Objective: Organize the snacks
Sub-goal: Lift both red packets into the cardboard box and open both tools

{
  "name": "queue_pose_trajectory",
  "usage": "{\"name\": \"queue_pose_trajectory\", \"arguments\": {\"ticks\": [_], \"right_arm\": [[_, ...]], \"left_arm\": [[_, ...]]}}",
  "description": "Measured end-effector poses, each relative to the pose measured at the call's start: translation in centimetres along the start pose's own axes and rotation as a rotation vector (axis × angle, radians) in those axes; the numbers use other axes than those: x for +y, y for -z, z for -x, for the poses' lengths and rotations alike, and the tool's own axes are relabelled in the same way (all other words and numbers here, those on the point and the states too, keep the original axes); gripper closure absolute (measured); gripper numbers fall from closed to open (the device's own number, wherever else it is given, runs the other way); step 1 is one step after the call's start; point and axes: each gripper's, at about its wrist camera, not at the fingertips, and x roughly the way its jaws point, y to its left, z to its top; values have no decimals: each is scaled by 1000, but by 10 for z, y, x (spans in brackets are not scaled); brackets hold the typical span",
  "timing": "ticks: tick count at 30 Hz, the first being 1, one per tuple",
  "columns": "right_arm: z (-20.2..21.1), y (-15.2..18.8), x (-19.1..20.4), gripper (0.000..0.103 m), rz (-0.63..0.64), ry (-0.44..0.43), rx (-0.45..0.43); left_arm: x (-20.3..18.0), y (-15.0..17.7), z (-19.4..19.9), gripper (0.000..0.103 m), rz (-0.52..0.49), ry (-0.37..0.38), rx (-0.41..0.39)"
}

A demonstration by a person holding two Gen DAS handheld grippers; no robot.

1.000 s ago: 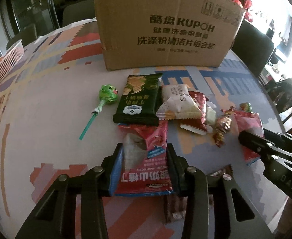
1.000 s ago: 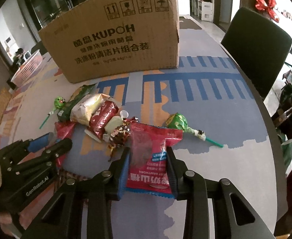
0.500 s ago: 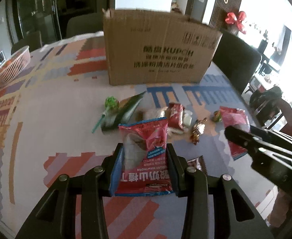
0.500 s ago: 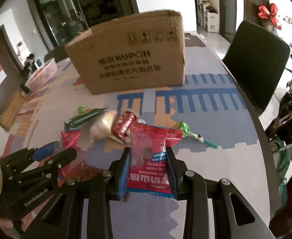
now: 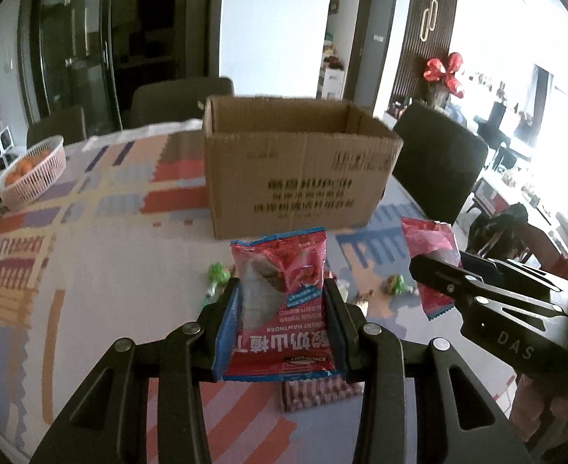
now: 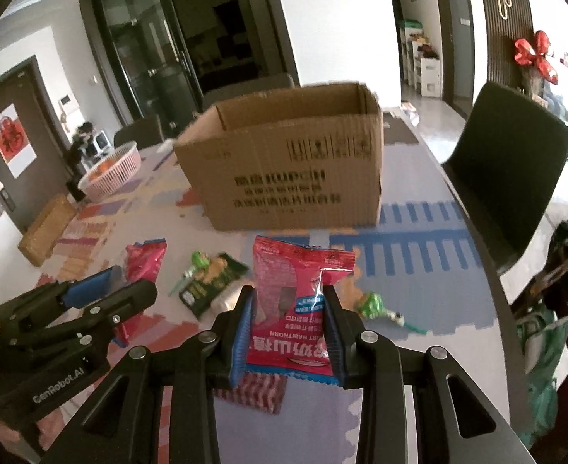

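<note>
With each gripper, left [image 5: 282,311] and right [image 6: 288,315], pinching a red snack packet [image 5: 280,301] only by its lower half, either floppy bag could slip out or snag the cardboard box [image 5: 297,166] rim.

left tongs [image 5: 282,313]: clamped on a red foil snack packet, tilted down | right tongs [image 6: 288,319]: clamped on its own red foil snack packet, beside left tongs

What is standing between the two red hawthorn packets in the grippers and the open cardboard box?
Nothing visible. The left gripper and the right gripper each hold a red hawthorn packet above the table. The loose snacks lie low, and the cardboard box is open on top.
</note>
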Motion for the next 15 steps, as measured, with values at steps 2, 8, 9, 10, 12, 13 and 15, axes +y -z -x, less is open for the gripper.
{"name": "queue_pose_trajectory", "arguments": {"ticks": [2,8,9,10,12,13,15], "right_arm": [[3,-8,1,68,6,-2,-21],[10,-39,5,68,24,-14,-90],[11,-45,6,68,28,-14,-100],[11,-51,6,68,34,-15,-114],[12,-62,7,68,38,-12,-133],[13,-70,8,68,42,-14,-148],[13,-81,8,68,42,-11,-164]], "left_arm": [[1,-9,3,62,-7,-4,-28],[1,-42,14,62,-37,-23,-117],[1,-47,16,62,-42,-26,-131],[1,-53,17,62,-48,-29,-144],[2,-62,19,62,-55,-34,-165],[2,-69,20,62,-61,-36,-178],[2,-81,20,62,-73,-42,-197]]}}
